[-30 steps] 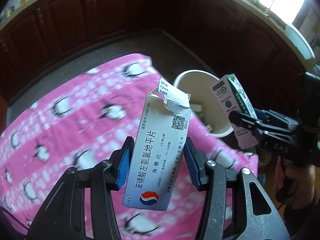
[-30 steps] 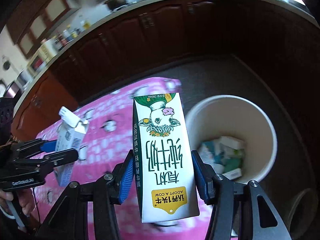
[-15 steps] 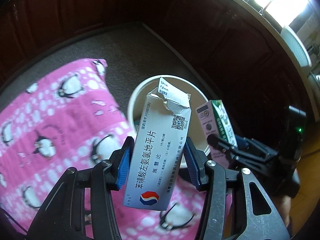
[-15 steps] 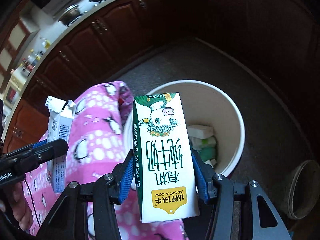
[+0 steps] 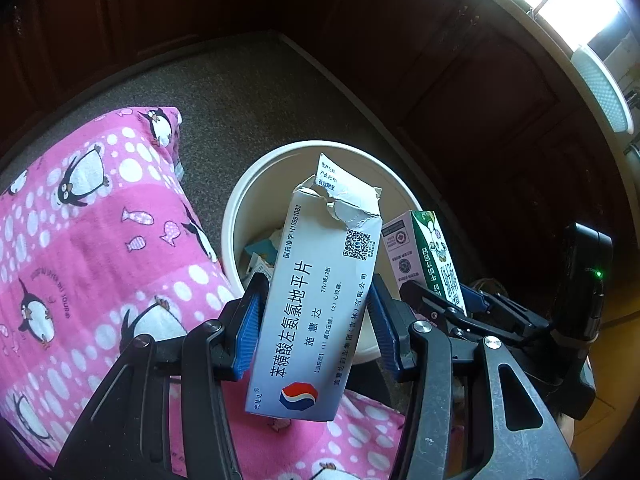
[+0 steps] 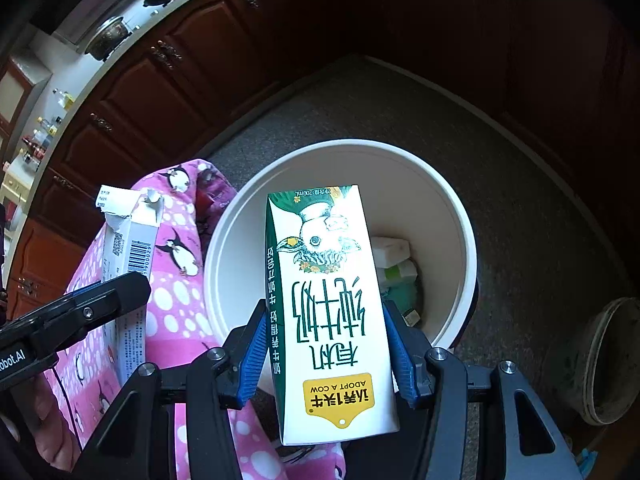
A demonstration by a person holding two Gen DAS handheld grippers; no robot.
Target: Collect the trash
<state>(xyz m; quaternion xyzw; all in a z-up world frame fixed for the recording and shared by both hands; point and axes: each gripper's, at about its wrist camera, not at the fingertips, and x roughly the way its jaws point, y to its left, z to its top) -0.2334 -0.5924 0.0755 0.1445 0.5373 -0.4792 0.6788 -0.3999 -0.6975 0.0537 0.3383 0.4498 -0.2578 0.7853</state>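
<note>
The torn medicine box (image 5: 316, 300) is clamped in the left gripper (image 5: 314, 328) and the milk carton (image 6: 328, 312) in the right gripper (image 6: 326, 348), both held above the white bin (image 6: 460, 240). Each should be let go only when it is fully over the bin's opening, away from the pink penguin cloth (image 5: 80, 240) beside the bin. The trash already lying in the bin is shown more clearly in the right wrist view, where a second bucket (image 6: 608, 360) on the floor near the bin is also seen.
</note>
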